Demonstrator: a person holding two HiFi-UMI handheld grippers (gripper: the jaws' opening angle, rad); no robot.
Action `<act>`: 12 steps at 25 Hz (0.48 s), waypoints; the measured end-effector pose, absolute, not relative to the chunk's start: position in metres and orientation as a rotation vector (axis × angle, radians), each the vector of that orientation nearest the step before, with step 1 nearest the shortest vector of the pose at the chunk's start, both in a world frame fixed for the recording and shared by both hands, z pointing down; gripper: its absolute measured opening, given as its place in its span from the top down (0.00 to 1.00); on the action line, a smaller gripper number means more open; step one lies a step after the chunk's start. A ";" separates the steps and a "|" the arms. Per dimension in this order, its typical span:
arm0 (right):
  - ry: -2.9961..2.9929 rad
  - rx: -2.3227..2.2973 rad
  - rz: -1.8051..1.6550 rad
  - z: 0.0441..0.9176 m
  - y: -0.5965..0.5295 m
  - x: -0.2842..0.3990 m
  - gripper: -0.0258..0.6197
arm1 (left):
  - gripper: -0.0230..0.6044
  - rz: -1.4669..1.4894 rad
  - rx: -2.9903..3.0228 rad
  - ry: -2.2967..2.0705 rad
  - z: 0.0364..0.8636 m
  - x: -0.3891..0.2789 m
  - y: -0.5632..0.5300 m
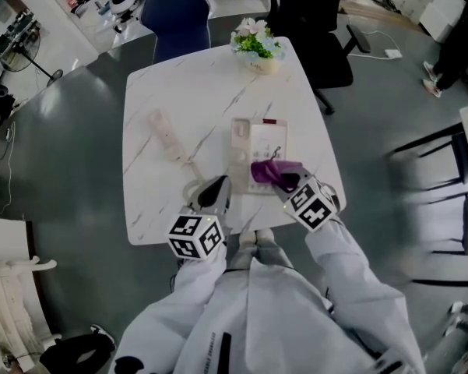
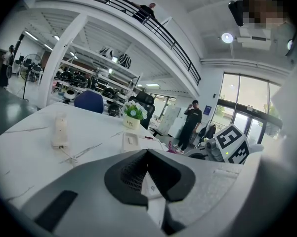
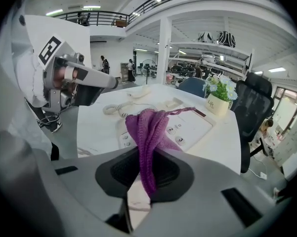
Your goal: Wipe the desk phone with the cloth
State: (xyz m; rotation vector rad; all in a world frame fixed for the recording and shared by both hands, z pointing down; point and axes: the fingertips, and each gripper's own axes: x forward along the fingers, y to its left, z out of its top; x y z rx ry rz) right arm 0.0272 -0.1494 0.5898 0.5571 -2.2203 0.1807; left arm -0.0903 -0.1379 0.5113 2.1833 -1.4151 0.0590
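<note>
Phone point(image 1: 261, 142) sits by the near right edge of the table point(image 1: 187, 92); the top is bare beyond it up to the plant point(image 1: 257, 45). Handset point(image 1: 162, 135) lies apart to the left, cord point(image 3: 113, 109) coiled near the left gripper point(image 1: 216, 191), whose jaws are together and empty. Right gripper point(image 1: 285, 180) is clamped on the cloth point(image 1: 269, 170), which drapes on the keypad; only its own view shows the keys.

My left gripper point(image 1: 215, 192): jaws closed together with nothing between them, held low and angled forward. My right gripper point(image 1: 286, 181): jaws clamped on the purple cloth point(image 3: 147, 127), which bunches out ahead of them. My arms: both in white sleeves point(image 1: 346, 259), bent, reaching forward side by side.
</note>
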 end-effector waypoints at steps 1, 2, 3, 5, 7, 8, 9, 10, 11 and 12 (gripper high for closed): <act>-2.220 0.549 0.189 0.590 -0.147 0.027 0.90 | 0.97 0.059 2.184 -1.415 0.511 -0.090 -0.137; -2.219 0.541 0.197 0.591 -0.145 0.027 0.90 | 0.97 0.058 2.185 -1.414 0.511 -0.090 -0.137; -2.217 0.533 0.204 0.592 -0.142 0.027 0.90 | 0.97 0.058 2.185 -1.414 0.510 -0.090 -0.136; -2.213 0.517 0.216 0.593 -0.138 0.027 0.90 | 0.97 0.056 2.187 -1.413 0.510 -0.090 -0.136; -2.211 0.505 0.229 0.595 -0.134 0.027 0.90 | 0.97 0.054 2.189 -1.411 0.508 -0.090 -0.135; -2.210 0.499 0.235 0.596 -0.132 0.027 0.90 | 0.97 0.054 2.190 -1.410 0.508 -0.090 -0.134; -2.210 0.495 0.242 0.596 -0.130 0.027 0.90 | 0.97 0.054 2.190 -1.409 0.508 -0.089 -0.134; -2.209 0.491 0.247 0.596 -0.129 0.027 0.89 | 0.97 0.054 2.191 -1.409 0.508 -0.089 -0.134; -2.208 0.487 0.253 0.596 -0.128 0.027 0.90 | 0.97 0.054 2.191 -1.409 0.508 -0.089 -0.133; -2.207 0.484 0.258 0.597 -0.127 0.027 0.90 | 0.97 0.054 2.192 -1.409 0.508 -0.089 -0.133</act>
